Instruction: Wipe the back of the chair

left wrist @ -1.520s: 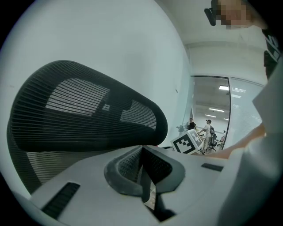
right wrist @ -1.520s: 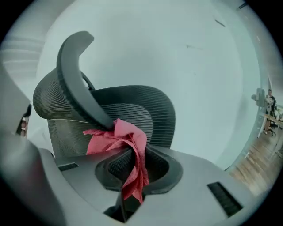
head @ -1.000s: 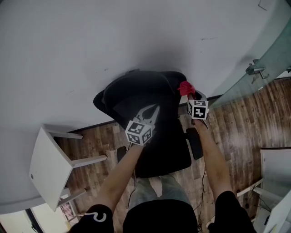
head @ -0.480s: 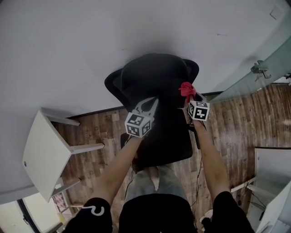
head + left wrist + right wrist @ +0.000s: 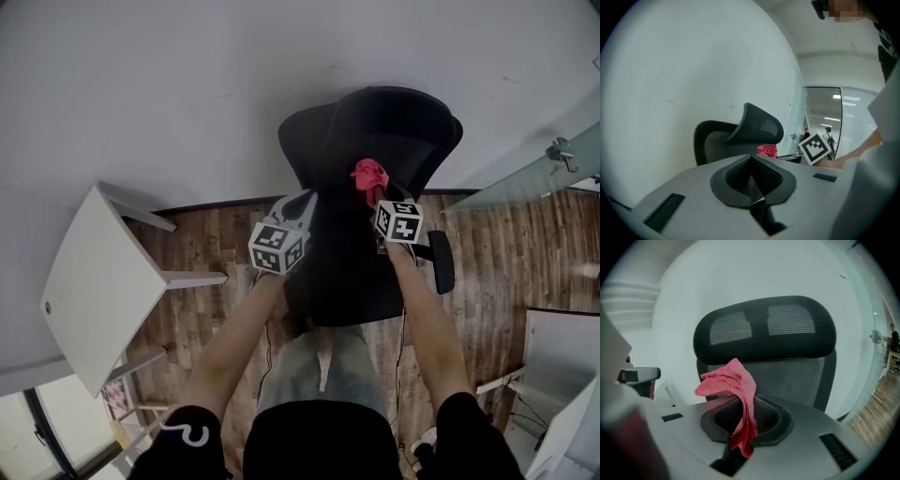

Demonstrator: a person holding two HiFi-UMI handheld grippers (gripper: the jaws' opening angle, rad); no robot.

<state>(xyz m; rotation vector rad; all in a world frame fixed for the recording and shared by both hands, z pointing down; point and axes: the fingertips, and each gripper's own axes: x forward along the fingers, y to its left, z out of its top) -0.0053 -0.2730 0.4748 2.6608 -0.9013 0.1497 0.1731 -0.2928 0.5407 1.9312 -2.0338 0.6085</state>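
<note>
A black mesh office chair (image 5: pixel 370 159) stands against the white wall, its back and headrest (image 5: pixel 764 331) facing me. My right gripper (image 5: pixel 373 192) is shut on a red cloth (image 5: pixel 368 175), which sticks up from between its jaws (image 5: pixel 736 394), a little short of the chair back. My left gripper (image 5: pixel 298 204) is shut with nothing in it, at the left side of the chair back (image 5: pixel 712 140). The chair's headrest (image 5: pixel 761 125) and the red cloth (image 5: pixel 767 151) also show in the left gripper view.
A white table (image 5: pixel 89 286) stands at the left on the wooden floor (image 5: pixel 216 309). The chair's armrest (image 5: pixel 441 262) juts out at the right. A glass partition (image 5: pixel 553 159) with a metal fitting is at the far right. The person's legs are under the chair seat.
The chair has turned and moved right in the head view, so its back now faces me. Both grippers have moved up with it; the cloth stays in the right gripper.
</note>
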